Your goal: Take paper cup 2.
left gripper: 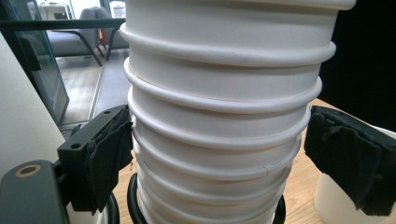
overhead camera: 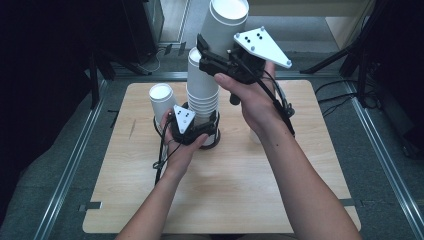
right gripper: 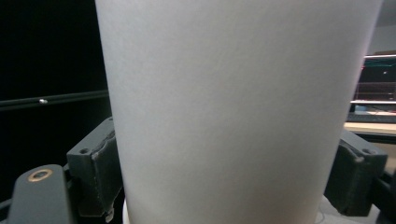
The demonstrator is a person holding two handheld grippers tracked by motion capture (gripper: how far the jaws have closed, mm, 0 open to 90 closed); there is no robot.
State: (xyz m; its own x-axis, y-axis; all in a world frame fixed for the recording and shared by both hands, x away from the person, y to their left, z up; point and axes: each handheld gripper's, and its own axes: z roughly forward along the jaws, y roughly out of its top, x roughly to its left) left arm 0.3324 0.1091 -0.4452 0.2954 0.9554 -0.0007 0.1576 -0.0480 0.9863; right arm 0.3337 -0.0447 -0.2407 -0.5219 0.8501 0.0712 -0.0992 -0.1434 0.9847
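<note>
Closest to us, our right gripper (overhead camera: pixel 216 56) has its fingers (right gripper: pixel 95 175) pinching a white paper cup (overhead camera: pixel 227 22), held tilted in the air just above the cup stack (overhead camera: pixel 202 90). Our left gripper (overhead camera: pixel 192 125) brackets the base of that stack on the bench (overhead camera: pixel 225 190); one pad touches the rims, the other stands clear, so its fingers are spread. A lone cup (overhead camera: pixel 161 100) stands beside it. We judge one cup separated, with many left nested.
</note>
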